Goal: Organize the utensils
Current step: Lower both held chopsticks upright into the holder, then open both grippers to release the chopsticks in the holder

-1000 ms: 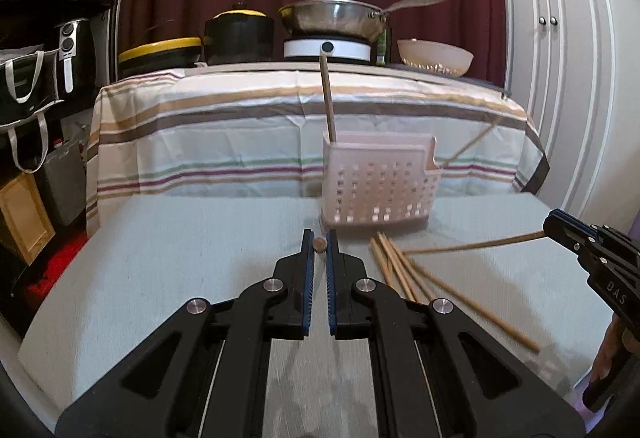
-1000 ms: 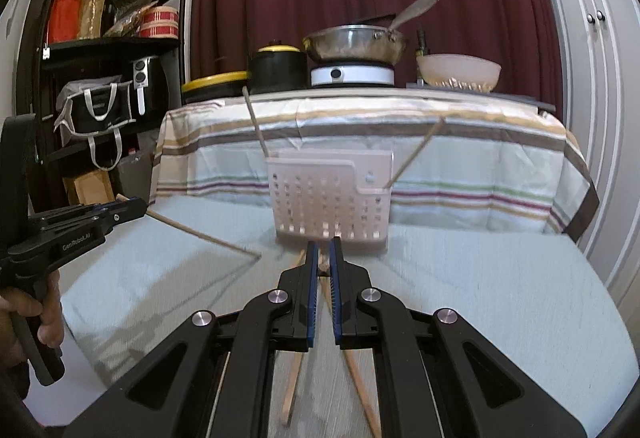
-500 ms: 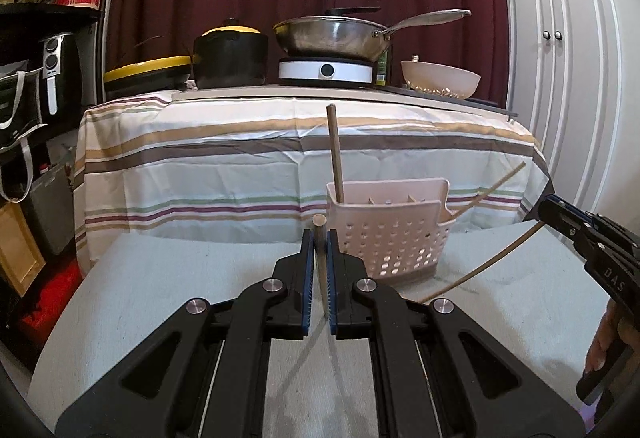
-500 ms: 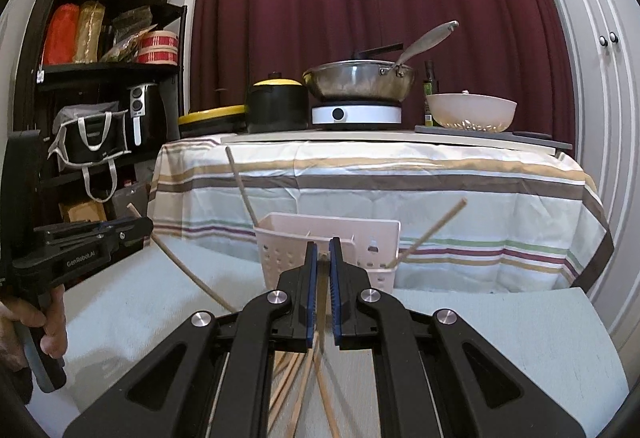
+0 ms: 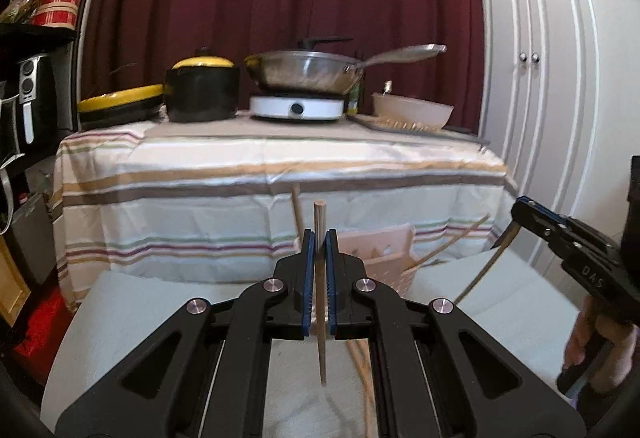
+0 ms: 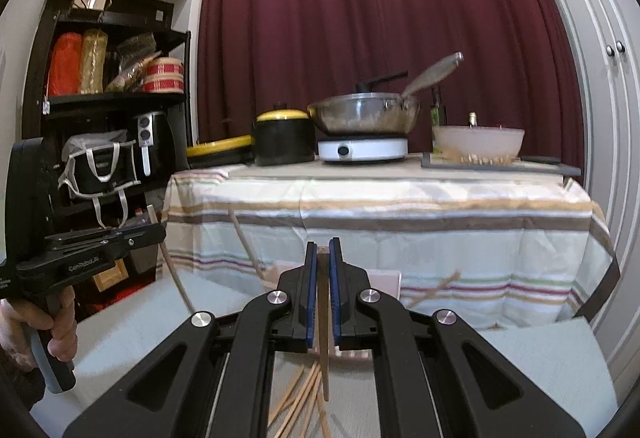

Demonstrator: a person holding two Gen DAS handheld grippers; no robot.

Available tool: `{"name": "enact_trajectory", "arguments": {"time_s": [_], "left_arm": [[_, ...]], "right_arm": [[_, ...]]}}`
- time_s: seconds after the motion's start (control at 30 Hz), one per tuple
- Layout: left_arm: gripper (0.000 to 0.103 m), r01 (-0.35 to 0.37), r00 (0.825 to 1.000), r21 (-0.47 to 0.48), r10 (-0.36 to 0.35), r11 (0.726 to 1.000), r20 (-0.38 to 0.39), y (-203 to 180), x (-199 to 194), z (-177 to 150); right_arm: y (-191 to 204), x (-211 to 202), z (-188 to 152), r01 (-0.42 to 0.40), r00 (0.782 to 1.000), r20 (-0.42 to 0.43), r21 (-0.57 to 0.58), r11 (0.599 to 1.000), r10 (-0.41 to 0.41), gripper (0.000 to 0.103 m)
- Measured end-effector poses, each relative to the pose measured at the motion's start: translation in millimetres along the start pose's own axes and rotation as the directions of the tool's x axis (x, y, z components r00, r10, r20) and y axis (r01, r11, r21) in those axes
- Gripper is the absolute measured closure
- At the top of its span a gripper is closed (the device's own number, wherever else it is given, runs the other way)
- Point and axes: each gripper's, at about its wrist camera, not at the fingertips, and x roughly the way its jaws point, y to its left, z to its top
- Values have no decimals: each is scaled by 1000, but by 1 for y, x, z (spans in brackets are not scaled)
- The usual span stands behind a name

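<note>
The left gripper (image 5: 319, 238) is clamping a single wooden chopstick (image 5: 320, 302) between its blue-padded jaws, the stick standing nearly upright with its blunt top poking above the fingertips and its thin end hanging below them. The right gripper (image 6: 323, 248) is pinching a second chopstick (image 6: 323, 334) the same way, its top flush with the fingertips and its lower end dangling over a loose pile of chopsticks (image 6: 300, 402) that is lying on the pale grey padded surface (image 6: 540, 358). A hand (image 6: 60, 322) is gripping the left tool's handle at the edge of the right wrist view, and fingers (image 5: 596, 342) are wrapping the right tool's handle in the left wrist view. Just beyond the fingertips, the pale pink perforated basket (image 5: 384, 254) is sitting on the padded surface, partly hidden by the jaws, with two chopsticks already leaning out of it, one to the left (image 5: 297, 210) and one slanting right (image 5: 452, 244). Behind it, a table with a striped cloth (image 6: 400, 206) is carrying a black pot with a yellow lid (image 6: 284, 138), a steel wok (image 6: 364, 114) on a white hot plate (image 6: 362, 150) and a translucent bowl (image 6: 478, 140). A dark red curtain (image 6: 380, 18) is hanging farthest back, beside a black shelf (image 6: 116, 98).
</note>
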Motion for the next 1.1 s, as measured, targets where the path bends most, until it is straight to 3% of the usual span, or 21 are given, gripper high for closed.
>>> {"name": "enact_trajectory", "arguments": {"time_s": [0.3, 0.67, 0.9, 1.1], "left_arm": [[97, 19, 992, 45, -24, 999, 125, -12, -7, 66], [97, 10, 970, 46, -21, 999, 242, -24, 35, 121], [97, -33, 971, 42, 23, 999, 236, -22, 78, 108], [97, -37, 987, 42, 30, 998, 157, -18, 119, 76]], "right_arm": [[-18, 4, 61, -32, 994, 109, 5, 999, 31, 97], [-35, 38, 91, 4, 988, 156, -8, 1000, -2, 97], [-48, 70, 76, 26, 994, 104, 7, 1000, -27, 97], [-53, 99, 45, 18, 1000, 9, 33, 999, -19, 97]]}}
